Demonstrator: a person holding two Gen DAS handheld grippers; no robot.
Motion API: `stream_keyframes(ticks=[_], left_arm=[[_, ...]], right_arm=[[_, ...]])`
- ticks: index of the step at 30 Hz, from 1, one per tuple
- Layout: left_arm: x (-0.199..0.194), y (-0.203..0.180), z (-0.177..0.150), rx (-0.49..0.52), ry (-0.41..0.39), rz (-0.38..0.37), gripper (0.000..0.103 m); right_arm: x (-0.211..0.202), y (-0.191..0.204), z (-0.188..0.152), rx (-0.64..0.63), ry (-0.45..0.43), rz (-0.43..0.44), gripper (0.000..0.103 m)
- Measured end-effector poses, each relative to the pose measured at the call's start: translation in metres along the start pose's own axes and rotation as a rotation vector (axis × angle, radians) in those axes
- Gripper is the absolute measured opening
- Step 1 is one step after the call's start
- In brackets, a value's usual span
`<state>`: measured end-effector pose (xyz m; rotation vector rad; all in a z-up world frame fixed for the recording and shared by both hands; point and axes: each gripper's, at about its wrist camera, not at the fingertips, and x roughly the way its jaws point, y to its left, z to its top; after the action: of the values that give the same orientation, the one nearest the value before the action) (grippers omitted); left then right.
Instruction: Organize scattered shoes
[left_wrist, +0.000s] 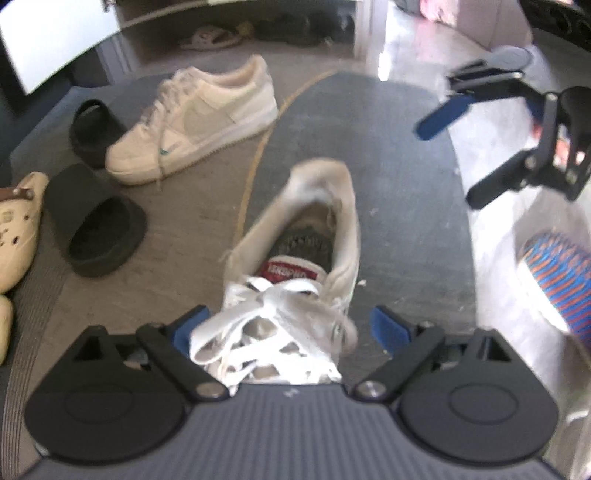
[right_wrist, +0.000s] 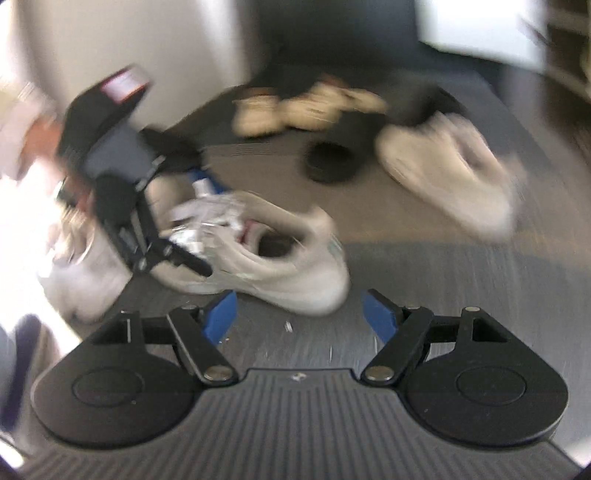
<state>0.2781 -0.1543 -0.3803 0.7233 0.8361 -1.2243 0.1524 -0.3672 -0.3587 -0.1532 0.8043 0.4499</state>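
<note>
A white sneaker with a red tongue label (left_wrist: 310, 229) lies on the grey rug (left_wrist: 406, 184), heel pointing away. My left gripper (left_wrist: 288, 328) is open, its blue pads on either side of the laced forefoot; a gap shows at the right pad. The blurred right wrist view shows the same sneaker (right_wrist: 288, 266) with the left gripper (right_wrist: 201, 221) over its laces. My right gripper (right_wrist: 301, 315) is open with nothing in it, and it hangs in the air (left_wrist: 447, 166) to the right of the sneaker. A second white sneaker (left_wrist: 199, 118) lies on its side farther back.
Two black slides (left_wrist: 92, 129) (left_wrist: 99, 229) and cream clogs (left_wrist: 18, 229) sit at the left. A low shelf with sandals (left_wrist: 210, 37) stands at the back. A white bag with an orange and blue print (left_wrist: 554, 280) is on the shiny floor at the right.
</note>
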Motion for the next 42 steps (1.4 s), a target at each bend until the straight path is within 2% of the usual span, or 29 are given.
stream_keyframes(ticks=[4, 8, 10, 13, 14, 19, 22, 25, 27, 29, 35, 42], left_arm=[[-0.048, -0.001, -0.011, -0.114, -0.072, 0.031, 0.097], [-0.094, -0.016, -0.030, -0.207, -0.149, 0.074, 0.097], [-0.118, -0.025, -0.047, -0.276, -0.198, 0.081, 0.097], [-0.133, -0.029, -0.064, -0.358, -0.233, 0.091, 0.098], [-0.137, -0.029, -0.069, -0.386, -0.242, 0.093, 0.098], [-0.148, -0.026, -0.097, -0.523, -0.243, 0.078, 0.098], [-0.152, -0.023, -0.103, -0.547, -0.241, 0.080, 0.098], [-0.155, -0.019, -0.102, -0.565, -0.254, 0.073, 0.098], [-0.157, -0.020, -0.105, -0.568, -0.266, 0.080, 0.098], [-0.158, -0.022, -0.109, -0.572, -0.285, 0.086, 0.098], [-0.154, -0.021, -0.113, -0.594, -0.280, 0.073, 0.098], [-0.151, -0.023, -0.119, -0.598, -0.258, 0.076, 0.098]], right_arm=[[0.017, 0.027, 0.035, -0.431, 0.070, 0.106, 0.078], [0.046, 0.044, 0.060, -0.687, 0.149, 0.208, 0.081], [0.056, 0.043, 0.068, -0.710, 0.170, 0.221, 0.080], [0.072, 0.043, 0.079, -0.721, 0.202, 0.256, 0.081], [0.080, 0.045, 0.081, -0.741, 0.236, 0.287, 0.081], [0.107, 0.052, 0.085, -0.827, 0.274, 0.293, 0.081], [0.121, 0.053, 0.087, -0.862, 0.311, 0.330, 0.081], [0.139, 0.052, 0.086, -0.906, 0.353, 0.331, 0.080], [0.152, 0.047, 0.087, -0.876, 0.396, 0.372, 0.082], [0.162, 0.045, 0.085, -0.878, 0.426, 0.392, 0.088], [0.174, 0.034, 0.090, -0.798, 0.493, 0.459, 0.090], [0.190, 0.050, 0.080, -0.902, 0.551, 0.469, 0.093]])
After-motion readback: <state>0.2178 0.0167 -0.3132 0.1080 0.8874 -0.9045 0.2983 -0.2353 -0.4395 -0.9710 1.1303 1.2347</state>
